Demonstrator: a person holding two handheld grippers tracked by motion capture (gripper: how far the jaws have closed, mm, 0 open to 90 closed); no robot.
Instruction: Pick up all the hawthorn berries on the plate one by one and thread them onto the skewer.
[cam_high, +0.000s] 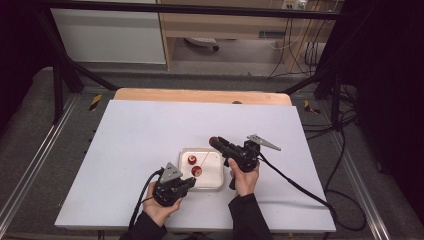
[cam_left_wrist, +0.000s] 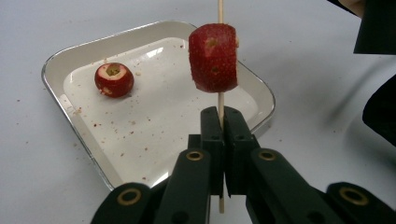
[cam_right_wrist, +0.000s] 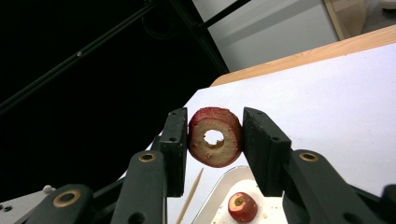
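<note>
Skewered fruit was the work in hand: a thin wooden skewer (cam_left_wrist: 221, 105) stood clamped between the fully closed jaws of the left gripper (cam_left_wrist: 220, 122), with a cored red fruit piece (cam_left_wrist: 213, 58) threaded on it above the jaw tips. In the high view that left gripper (cam_high: 189, 182) sat at the near left corner of a shallow white tray (cam_high: 216, 184), and the skewer (cam_high: 204, 161) slanted up over it. A second red fruit (cam_left_wrist: 114, 80), hollow at the top, lay in the tray (cam_left_wrist: 56, 70) among reddish crumbs.

The right gripper (cam_right_wrist: 215, 140) was partly open and closed on a ring-shaped fruit slice (cam_right_wrist: 215, 143), cut face towards its camera, red skin at the rim, both pads pressing its sides. In the high view the right gripper (cam_high: 216, 142) was lifted just beyond the tray's far right corner, apart from the skewer.

The tray rested near the middle of a white table top (cam_high: 140, 135), which was laid over a wooden board (cam_high: 200, 95) showing along the far edge. Crumbs had scattered on the white surface by the tray. The table stood inside a black metal frame (cam_high: 60, 75) on a grey floor (cam_high: 30, 130). Beyond it were a pale cabinet (cam_high: 110, 35), a wooden unit (cam_high: 220, 22) and hanging cables (cam_high: 295, 47); darkness closed the right side.
</note>
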